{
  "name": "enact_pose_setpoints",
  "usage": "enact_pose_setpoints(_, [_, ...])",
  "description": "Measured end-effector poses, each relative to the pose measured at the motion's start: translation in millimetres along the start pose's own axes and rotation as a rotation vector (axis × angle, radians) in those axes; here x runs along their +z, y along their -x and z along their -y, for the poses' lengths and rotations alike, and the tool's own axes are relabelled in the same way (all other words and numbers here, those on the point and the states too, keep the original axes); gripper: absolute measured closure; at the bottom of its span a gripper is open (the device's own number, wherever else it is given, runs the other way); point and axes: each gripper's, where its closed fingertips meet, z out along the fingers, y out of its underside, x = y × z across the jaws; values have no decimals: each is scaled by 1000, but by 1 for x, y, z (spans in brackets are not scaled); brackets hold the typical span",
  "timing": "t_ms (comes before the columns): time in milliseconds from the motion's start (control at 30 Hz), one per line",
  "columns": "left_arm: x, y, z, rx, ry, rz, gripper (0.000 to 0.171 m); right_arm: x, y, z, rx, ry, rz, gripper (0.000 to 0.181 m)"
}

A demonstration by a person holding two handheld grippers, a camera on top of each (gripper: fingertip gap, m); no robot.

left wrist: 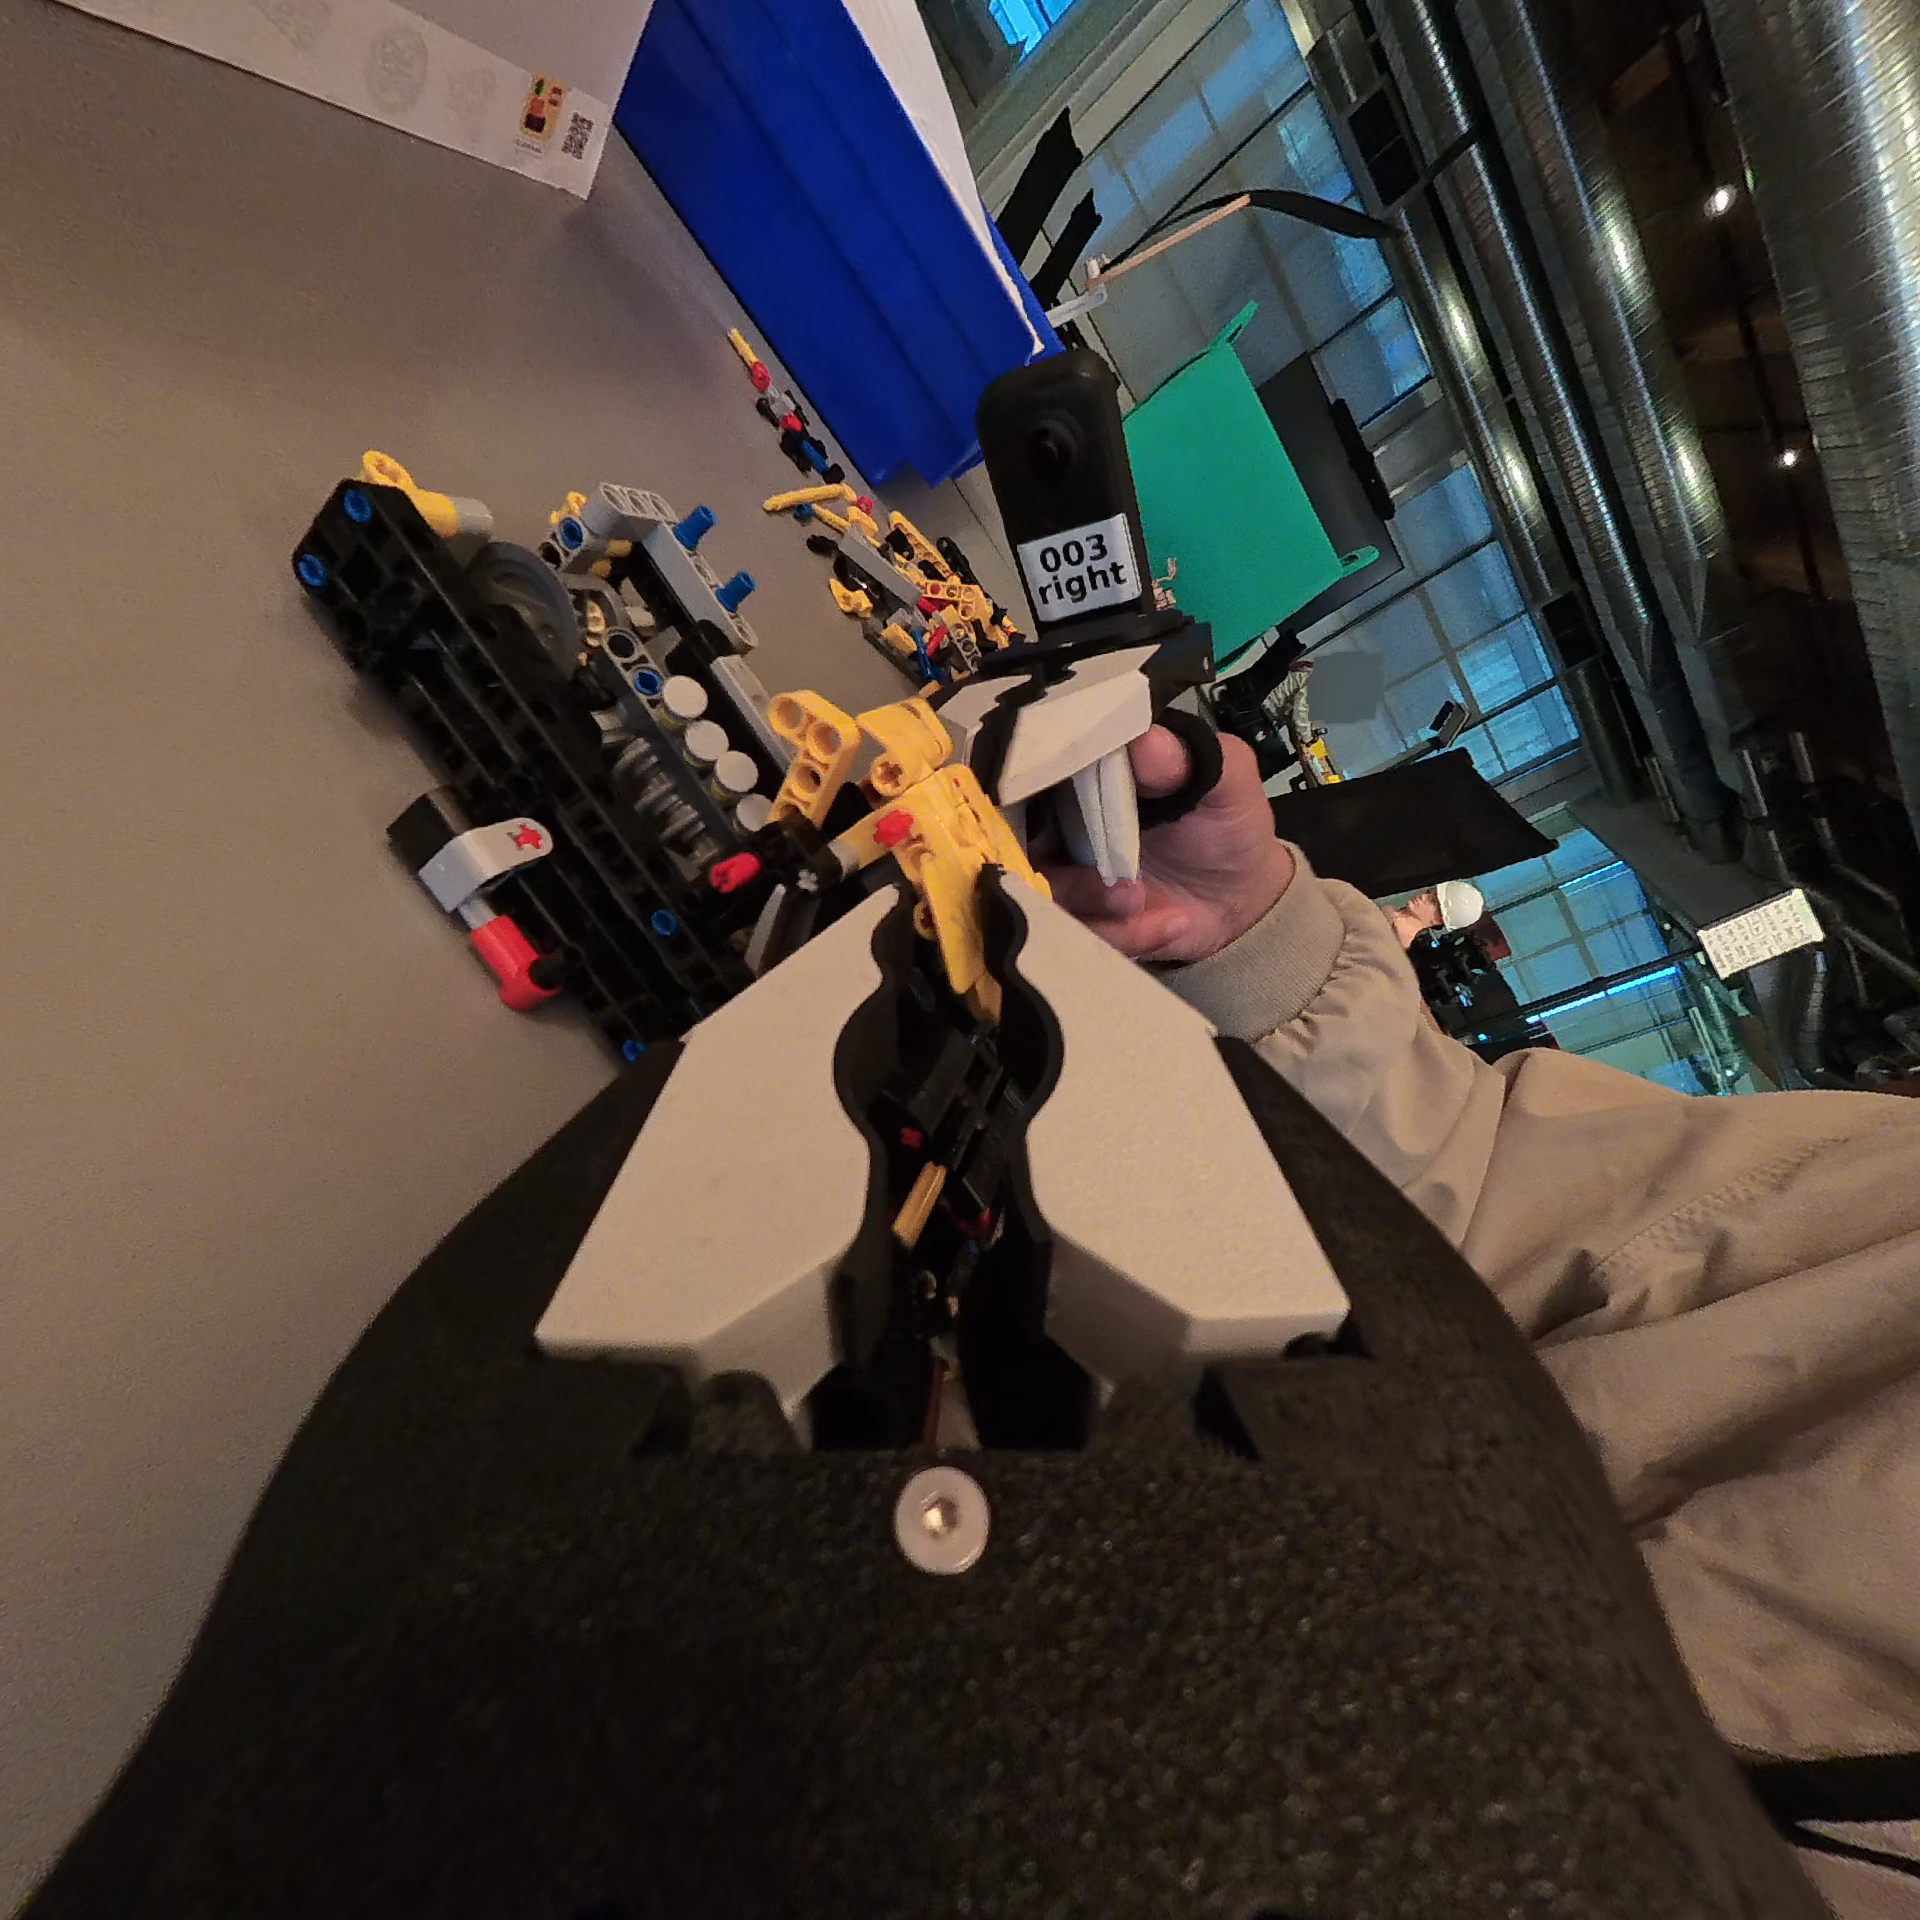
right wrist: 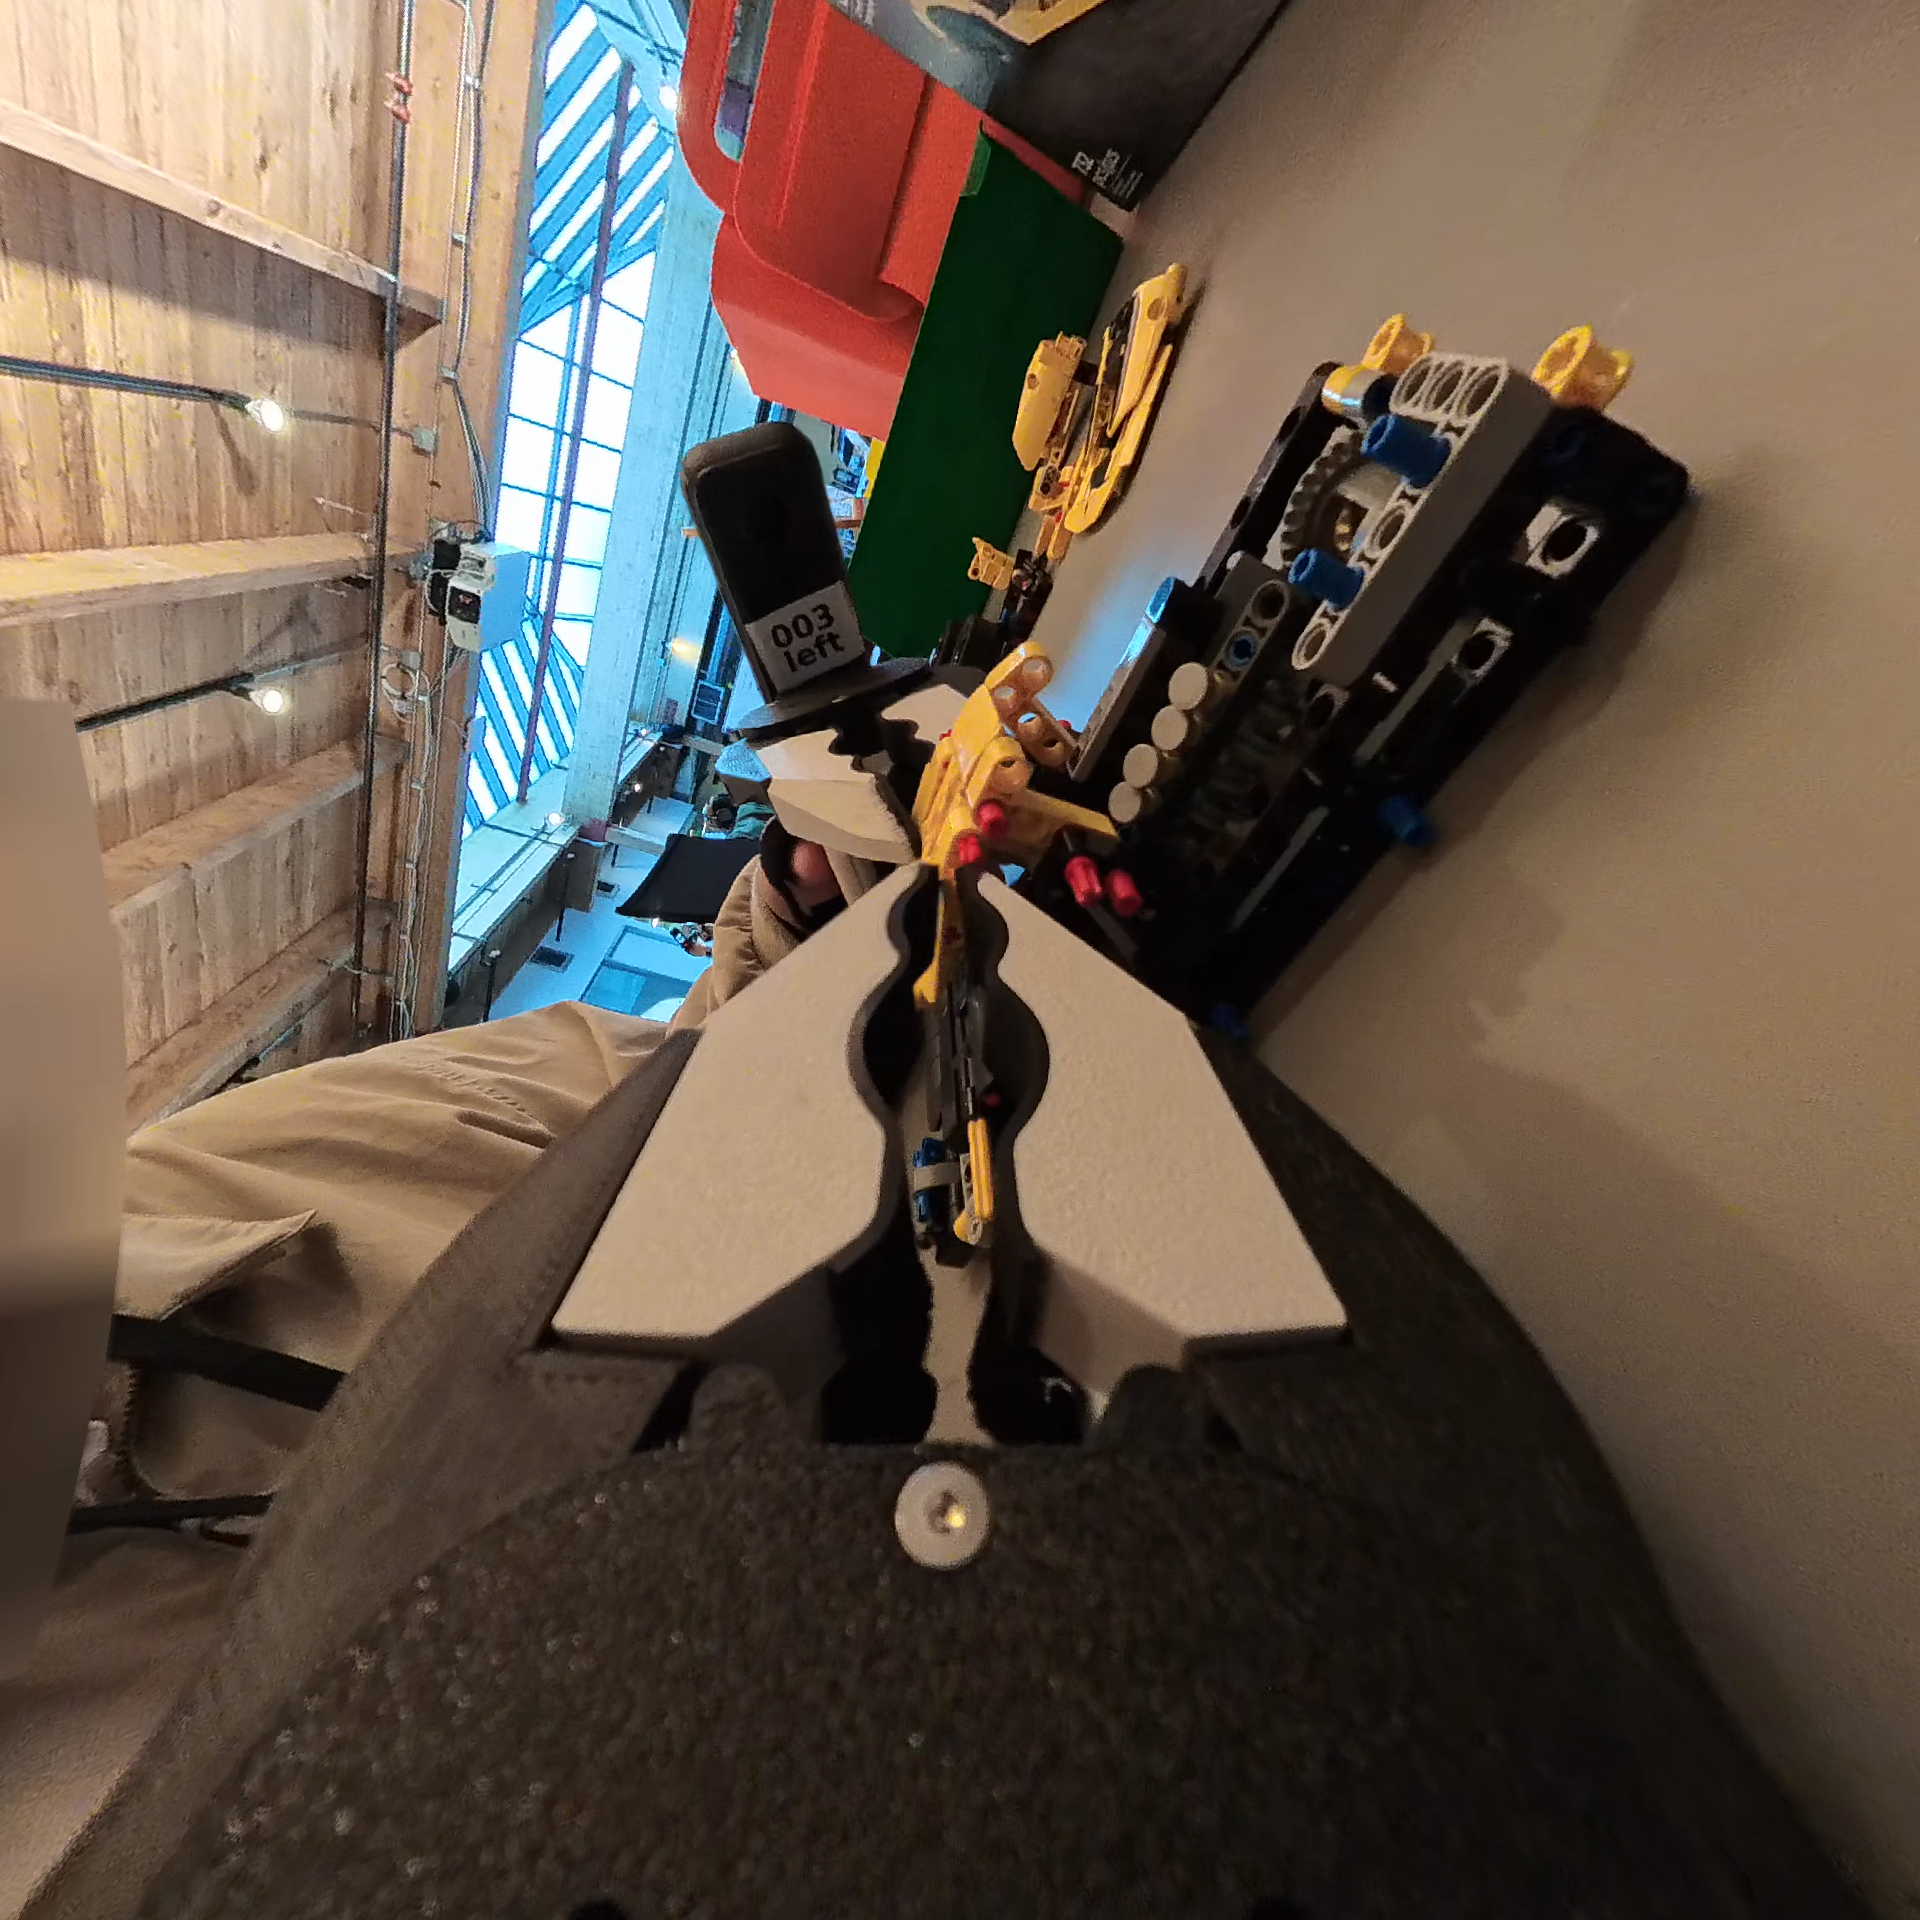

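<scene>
The left gripper and right gripper are both clamped on the yellow brick piece, so pulling apart could snap it.

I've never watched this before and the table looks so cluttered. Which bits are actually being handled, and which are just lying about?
Being handled:
- yellow piece, clamped from both ends
- left gripper
- right gripper

Lying about:
- black frame on the table, just beyond
- loose parts
- blue bin
- red bin
- green plate
- yellow shell
</scene>
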Motion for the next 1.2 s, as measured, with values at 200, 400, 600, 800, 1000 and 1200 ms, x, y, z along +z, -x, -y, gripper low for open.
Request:
enact_pose_setpoints(200, [0, 0, 0, -6, -1, -6, 160, -2, -1, 2, 5, -21, -27, 179])
enact_pose_setpoints(400, [0, 0, 0, 2, -2, -3, 160, -2, -2, 5, -1, -35, -39, 178])
enact_pose_setpoints(600, [0, 0, 0, 8, 0, -1, 160, -2, -6, 6, 10, -44, -51, 177])
enact_pose_setpoints(800, [1, 0, -1, 16, 6, -1, 160, 0, -7, 8, 1, -49, -63, 176])
enact_pose_setpoints(1000, [0, 0, -1, 63, -9, 31, 161, 0, -6, 8, -28, -41, -53, 181])
enact_pose_setpoints(1200, [-28, 18, 16, 43, -103, 108, 162, -73, -13, 39, -93, -217, -192, 181])
